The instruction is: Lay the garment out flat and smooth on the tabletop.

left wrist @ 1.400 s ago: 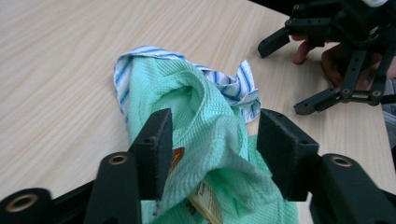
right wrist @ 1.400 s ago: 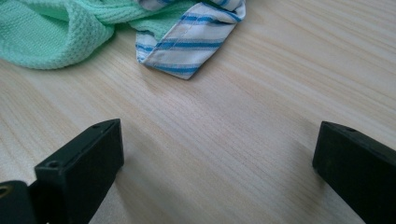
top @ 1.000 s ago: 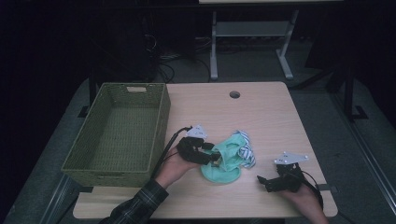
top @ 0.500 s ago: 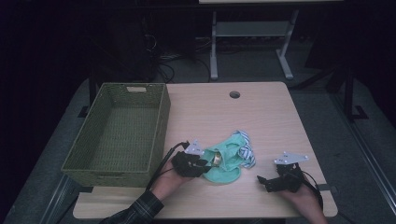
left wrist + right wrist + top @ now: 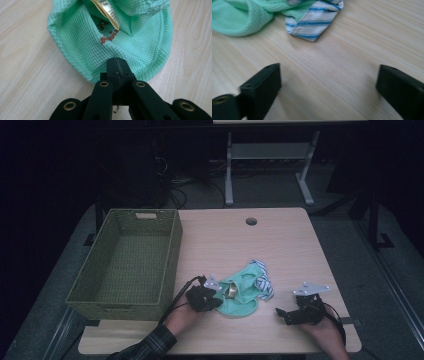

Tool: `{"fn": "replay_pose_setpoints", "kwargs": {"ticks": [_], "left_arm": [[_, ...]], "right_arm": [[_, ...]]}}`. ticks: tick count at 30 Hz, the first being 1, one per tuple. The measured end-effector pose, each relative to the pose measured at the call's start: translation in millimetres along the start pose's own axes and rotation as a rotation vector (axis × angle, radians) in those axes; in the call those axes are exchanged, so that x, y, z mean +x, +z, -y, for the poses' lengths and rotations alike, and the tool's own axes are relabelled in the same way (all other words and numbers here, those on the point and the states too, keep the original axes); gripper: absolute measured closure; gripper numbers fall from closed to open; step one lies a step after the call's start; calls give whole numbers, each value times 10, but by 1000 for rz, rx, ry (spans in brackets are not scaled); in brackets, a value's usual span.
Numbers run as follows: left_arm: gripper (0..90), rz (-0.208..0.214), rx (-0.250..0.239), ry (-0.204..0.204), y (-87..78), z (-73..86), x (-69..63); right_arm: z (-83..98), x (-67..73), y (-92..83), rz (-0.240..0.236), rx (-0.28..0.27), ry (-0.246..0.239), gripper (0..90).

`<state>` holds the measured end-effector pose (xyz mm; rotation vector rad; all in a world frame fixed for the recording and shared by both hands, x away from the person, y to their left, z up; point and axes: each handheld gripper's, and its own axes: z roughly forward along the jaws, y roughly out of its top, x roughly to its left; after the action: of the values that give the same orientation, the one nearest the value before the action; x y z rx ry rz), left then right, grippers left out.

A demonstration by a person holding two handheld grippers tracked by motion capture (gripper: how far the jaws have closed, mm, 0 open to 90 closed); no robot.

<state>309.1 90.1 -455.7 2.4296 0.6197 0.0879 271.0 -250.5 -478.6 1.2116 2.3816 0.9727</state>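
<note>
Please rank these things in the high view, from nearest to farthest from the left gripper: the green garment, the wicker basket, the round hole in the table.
1. green garment: pinched in the left gripper, at its right.
2. wicker basket: close at its left, along the table's edge.
3. round hole: far side of the table.

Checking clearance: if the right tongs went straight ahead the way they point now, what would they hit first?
Probably the striped cloth. The right tongs stand open over bare table, and the striped piece lies ahead, slightly left of their midline, beside the green garment. Depth is unclear; they could slide past its corner.
</note>
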Motion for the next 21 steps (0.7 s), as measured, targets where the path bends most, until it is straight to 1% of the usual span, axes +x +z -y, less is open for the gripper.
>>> {"fn": "replay_pose_setpoints", "kwargs": {"ticks": [1, 2, 4, 5, 7, 8, 9, 11, 12, 14, 18, 21], "left_arm": [[897, 3, 0, 2, 0, 1, 3], [896, 6, 0, 4, 1, 0, 7], [897, 14, 6, 10, -2, -3, 24], [896, 18, 4, 4, -2, -3, 28], [897, 26, 0, -7, 2, -1, 35], [897, 26, -1, -7, 3, 0, 36], [897, 25, 0, -6, 2, -2, 36], [897, 22, 4, -2, 1, -6, 33], [897, 21, 2, -8, 4, -8, 27], [897, 22, 3, -6, 4, -10, 28], [897, 31, 13, 3, -2, -9, 51], [897, 35, 14, -2, -2, -9, 57]], "right_arm": [[-9, -6, -12, -16, -1, 2, 117], [-16, -14, -29, -29, -9, 7, 141], [-40, -33, -68, -33, -29, 20, 170], [-60, -48, -94, -32, -44, 23, 204], [-94, -67, -125, -34, -66, 28, 239], [-116, -72, -137, -35, -73, 37, 264], [-135, -82, -148, -37, -76, 39, 304], [-166, -91, -158, -40, -95, 41, 355], [-186, -93, -161, -38, -94, 38, 376], [-225, -91, -158, -38, -91, 35, 425], [-314, -86, -131, -42, -93, 28, 484], [-404, -90, -104, -40, -93, 24, 515]]}}
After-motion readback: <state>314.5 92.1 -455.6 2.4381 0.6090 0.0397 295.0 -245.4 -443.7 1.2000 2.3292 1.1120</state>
